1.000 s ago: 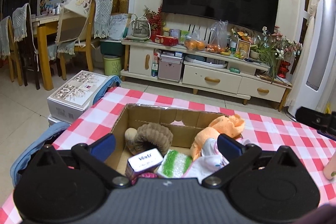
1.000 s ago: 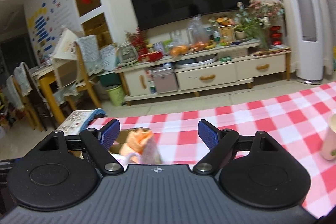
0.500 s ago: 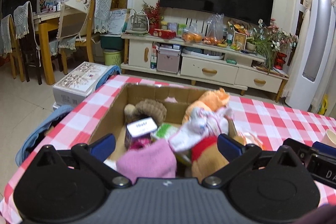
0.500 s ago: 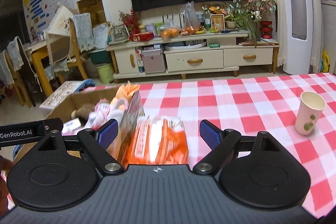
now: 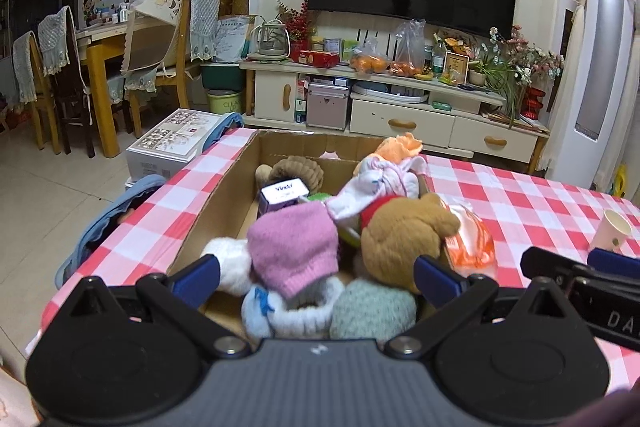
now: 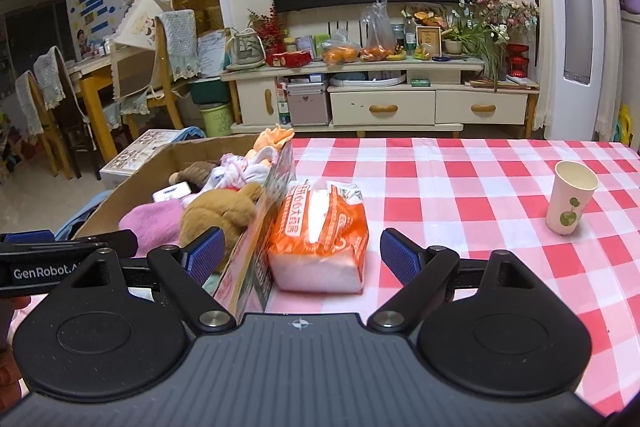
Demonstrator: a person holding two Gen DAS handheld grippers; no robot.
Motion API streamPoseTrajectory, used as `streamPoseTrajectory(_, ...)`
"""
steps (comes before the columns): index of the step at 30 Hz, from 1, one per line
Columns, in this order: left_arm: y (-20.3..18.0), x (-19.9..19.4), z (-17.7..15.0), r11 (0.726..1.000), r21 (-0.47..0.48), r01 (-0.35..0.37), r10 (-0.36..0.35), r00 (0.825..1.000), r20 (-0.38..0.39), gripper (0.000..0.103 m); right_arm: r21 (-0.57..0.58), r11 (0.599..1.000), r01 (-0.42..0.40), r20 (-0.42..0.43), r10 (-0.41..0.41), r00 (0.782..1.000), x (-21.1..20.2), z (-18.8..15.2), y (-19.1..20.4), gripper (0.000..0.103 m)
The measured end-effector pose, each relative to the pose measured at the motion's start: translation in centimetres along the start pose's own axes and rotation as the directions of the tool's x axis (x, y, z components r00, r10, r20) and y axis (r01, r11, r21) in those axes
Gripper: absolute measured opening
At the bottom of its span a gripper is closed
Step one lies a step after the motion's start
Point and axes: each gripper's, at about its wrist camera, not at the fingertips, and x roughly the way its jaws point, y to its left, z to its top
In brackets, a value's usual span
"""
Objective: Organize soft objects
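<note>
A cardboard box [image 5: 218,195] on the red-checked tablecloth holds soft things: a pink knitted hat [image 5: 292,251], a brown teddy bear [image 5: 400,235], a white sock bundle [image 5: 380,183], an orange plush [image 5: 400,147] and pale knitted pieces [image 5: 276,311] at the near end. My left gripper [image 5: 318,275] hovers open over the near end of the box, holding nothing. Just right of the box lies an orange tissue pack [image 6: 320,231]. My right gripper [image 6: 303,255] is open, its fingers straddling the pack and the box's right wall [image 6: 256,247]; the teddy [image 6: 218,217] shows behind the left finger.
A paper cup [image 6: 570,203] stands on the cloth [image 6: 460,187] at the right. A small Vinda tissue box [image 5: 282,191] sits among the soft things. The left gripper's body [image 6: 60,259] is close beside my right one. Beyond the table are a TV cabinet, chairs and a white carton on the floor.
Both grippers have drawn back toward the near table edge. The pink hat, teddy and pale knits have come into the left view, the tissue pack and cup into the right.
</note>
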Motion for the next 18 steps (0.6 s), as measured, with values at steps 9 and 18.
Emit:
streamPoseTrajectory(9, 0.0, -3.2, -1.5, 1.000, 0.018, -0.013, 0.012, 1.000, 0.023, 0.102, 0.001, 1.000, -0.016, -0.012, 0.016, 1.000, -2.7, -1.1, 0.6, 0.103)
streamPoseTrajectory(18, 0.4, -5.5, -2.6, 1.000, 0.013, -0.013, 0.013, 0.999, 0.044, 0.102, -0.003, 0.999, -0.035, -0.015, 0.035, 0.999, -4.7, -2.0, 1.4, 0.103)
